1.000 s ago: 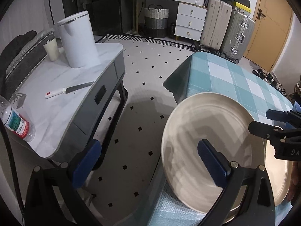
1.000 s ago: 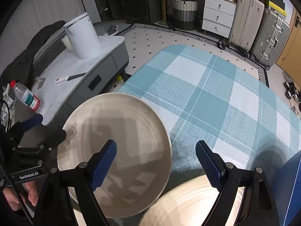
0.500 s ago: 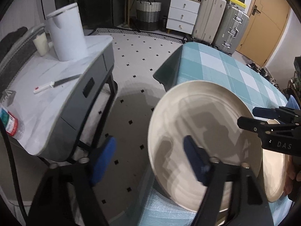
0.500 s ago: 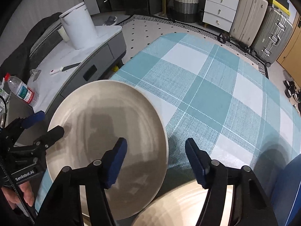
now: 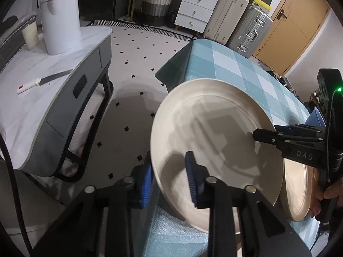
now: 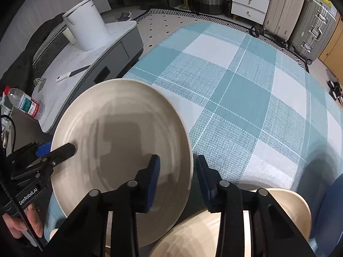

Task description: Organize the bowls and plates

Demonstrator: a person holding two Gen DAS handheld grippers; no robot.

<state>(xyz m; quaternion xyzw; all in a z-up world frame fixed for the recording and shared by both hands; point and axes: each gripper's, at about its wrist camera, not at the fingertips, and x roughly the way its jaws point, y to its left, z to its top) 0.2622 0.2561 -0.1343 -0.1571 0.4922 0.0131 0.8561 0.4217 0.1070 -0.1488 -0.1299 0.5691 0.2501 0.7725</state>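
Plates at the near left corner of the counter (image 6: 246, 85), on its teal-and-white checked cloth. Found the large cream plate (image 6: 120, 139) there, its left rim at the counter's left edge. Found a second cream plate (image 6: 283, 209) just to its right along the near edge, rims overlapping in view; could not tell which lay on top.

Straddled the large plate's left rim with the left tool (image 5: 169, 177): one blue pad outside the rim, the other over the plate's inner face. Had just been closing those jaws to a narrow gap, with the rim between them. Could not tell whether the pads pressed on it.

Straddled the right rim of the same plate with the right tool (image 6: 178, 175), pointed steeply down. Had just been closing these jaws too, around the rim. Saw a sliver of shadowed cloth between the rim and the outer pad, so not clamped.

Noted, left of the counter across a strip of dotted floor tiles, a grey side counter (image 5: 53, 117) carrying a white kettle (image 5: 61, 21), a knife (image 5: 42, 82) and a water bottle (image 6: 25, 105) on its side. Noted suitcases (image 5: 246, 27) standing at the far wall.
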